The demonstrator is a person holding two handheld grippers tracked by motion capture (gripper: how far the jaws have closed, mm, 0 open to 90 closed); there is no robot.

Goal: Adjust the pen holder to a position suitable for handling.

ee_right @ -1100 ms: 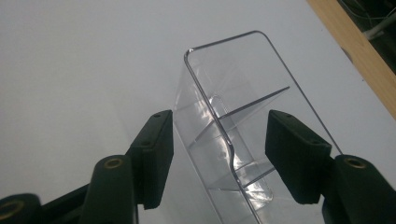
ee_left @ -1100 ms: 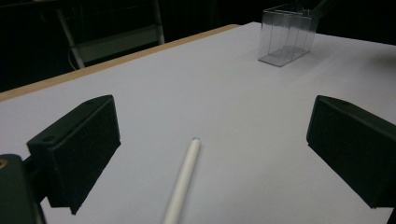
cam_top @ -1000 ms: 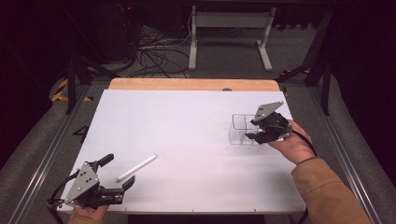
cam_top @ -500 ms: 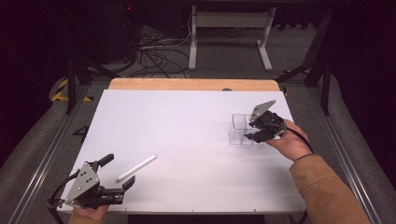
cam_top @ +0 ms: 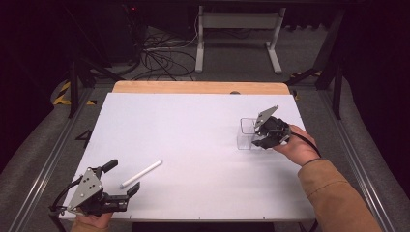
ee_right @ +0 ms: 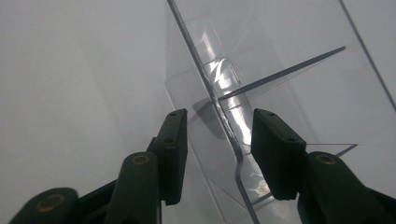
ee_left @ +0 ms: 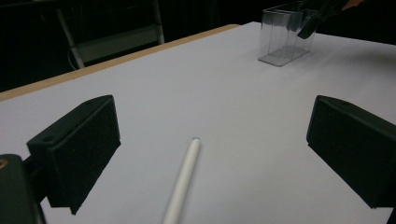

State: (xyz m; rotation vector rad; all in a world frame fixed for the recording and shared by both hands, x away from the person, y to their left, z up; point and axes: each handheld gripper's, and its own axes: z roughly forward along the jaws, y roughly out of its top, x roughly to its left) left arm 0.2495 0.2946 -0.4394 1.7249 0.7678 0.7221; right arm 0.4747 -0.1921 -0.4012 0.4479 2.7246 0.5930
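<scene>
From the high view, my right gripper (cam_top: 263,137) sits at the clear box (cam_top: 247,134), which stands toward the right edge of the white table (cam_top: 193,125), with bare board all round it. My left gripper (cam_top: 122,180) rests far from the box, at the near left corner, jaws spread wide and holding nothing. The white stick (cam_top: 141,173) lies between those jaws' tips, just ahead of them, touching neither.

In the left gripper view, my two black jaws stand well apart with the stick (ee_left: 183,179) lying loose on the table between them, pointing toward the box (ee_left: 286,35). The far wooden edge (ee_left: 116,63) runs behind, and open surface stretches from stick to box.

The right gripper view gives what the others cannot: my right jaws (ee_right: 217,154) straddle one upright wall of the box (ee_right: 261,84), one inside, one outside. They have just been closing, yet a gap shows on each side of the wall, so nothing is pinched.
</scene>
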